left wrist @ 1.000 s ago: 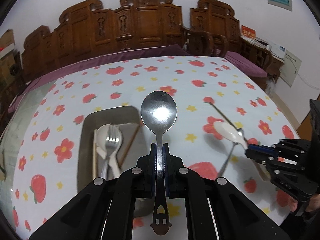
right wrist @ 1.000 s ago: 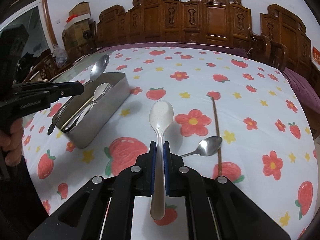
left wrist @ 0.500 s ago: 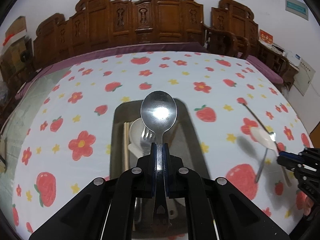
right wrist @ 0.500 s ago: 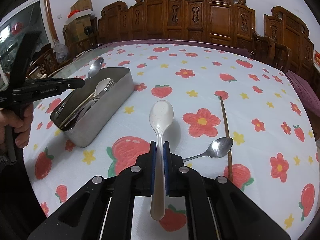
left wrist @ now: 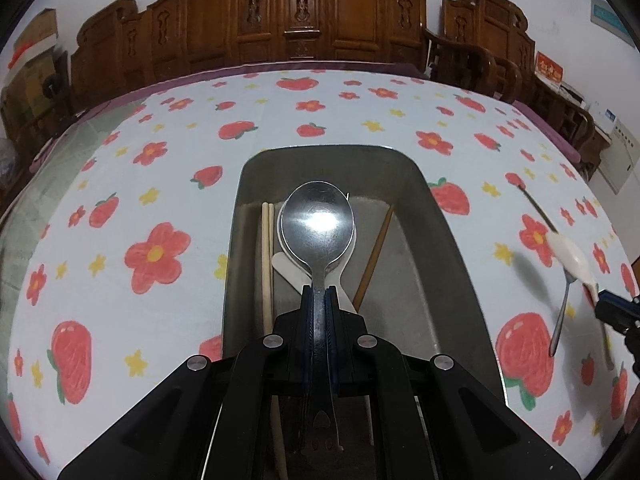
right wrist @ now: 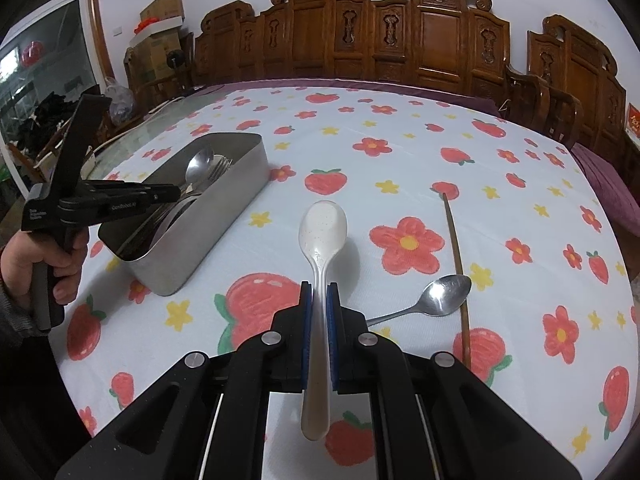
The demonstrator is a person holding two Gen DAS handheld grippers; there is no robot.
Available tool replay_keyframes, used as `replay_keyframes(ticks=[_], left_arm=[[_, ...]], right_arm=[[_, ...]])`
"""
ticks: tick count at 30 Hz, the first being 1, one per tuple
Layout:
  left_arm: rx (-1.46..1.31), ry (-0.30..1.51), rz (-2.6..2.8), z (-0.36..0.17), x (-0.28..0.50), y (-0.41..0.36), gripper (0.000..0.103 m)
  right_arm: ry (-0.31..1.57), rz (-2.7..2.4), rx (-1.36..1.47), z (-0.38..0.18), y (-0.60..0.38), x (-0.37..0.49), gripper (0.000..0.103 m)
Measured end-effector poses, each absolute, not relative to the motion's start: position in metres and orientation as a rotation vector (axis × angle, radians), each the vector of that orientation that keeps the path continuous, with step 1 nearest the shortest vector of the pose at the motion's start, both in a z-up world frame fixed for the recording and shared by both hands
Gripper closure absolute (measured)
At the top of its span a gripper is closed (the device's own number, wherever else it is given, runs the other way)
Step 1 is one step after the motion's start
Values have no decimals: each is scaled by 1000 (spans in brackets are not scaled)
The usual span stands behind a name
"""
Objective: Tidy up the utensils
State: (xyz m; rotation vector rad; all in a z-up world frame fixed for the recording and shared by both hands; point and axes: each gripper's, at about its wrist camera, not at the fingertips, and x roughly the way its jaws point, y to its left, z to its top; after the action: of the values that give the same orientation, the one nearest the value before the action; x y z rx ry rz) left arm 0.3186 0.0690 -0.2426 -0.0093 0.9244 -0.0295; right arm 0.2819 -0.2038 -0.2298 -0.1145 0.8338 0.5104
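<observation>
Left tool [left wrist: 319, 300] clamps a steel spoon [left wrist: 317, 224] over the tin [left wrist: 448, 240] (chopsticks [left wrist: 267, 264] visible only here); right tool [right wrist: 319, 304] clamps a white spoon [right wrist: 322, 232].

From my left wrist view, the steel spoon [left wrist: 317, 227] covers most of the white spoon [left wrist: 292, 268] lying in the metal tray [left wrist: 448, 264], and my gripper body hides the tray's near end. The right gripper [left wrist: 616, 312] is cut off at the right edge. In the right wrist view, the tray's contents [right wrist: 200, 184] overlap too much for me to count.
</observation>
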Motion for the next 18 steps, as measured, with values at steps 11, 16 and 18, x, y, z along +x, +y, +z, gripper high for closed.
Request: replay_keyframes(ticks=[11,16,18], left_arm=[[-39,926,-43,-244,318,74,96],[-39,896,-56,-230,313,73,86],[-26,883,-57,-224,310,73,86]], right_arm=[[791,485,-135,-218,-199,276,94],[784,488,-132,-209,-196,277,94],[781,488,-135,-205,-194,277,94]])
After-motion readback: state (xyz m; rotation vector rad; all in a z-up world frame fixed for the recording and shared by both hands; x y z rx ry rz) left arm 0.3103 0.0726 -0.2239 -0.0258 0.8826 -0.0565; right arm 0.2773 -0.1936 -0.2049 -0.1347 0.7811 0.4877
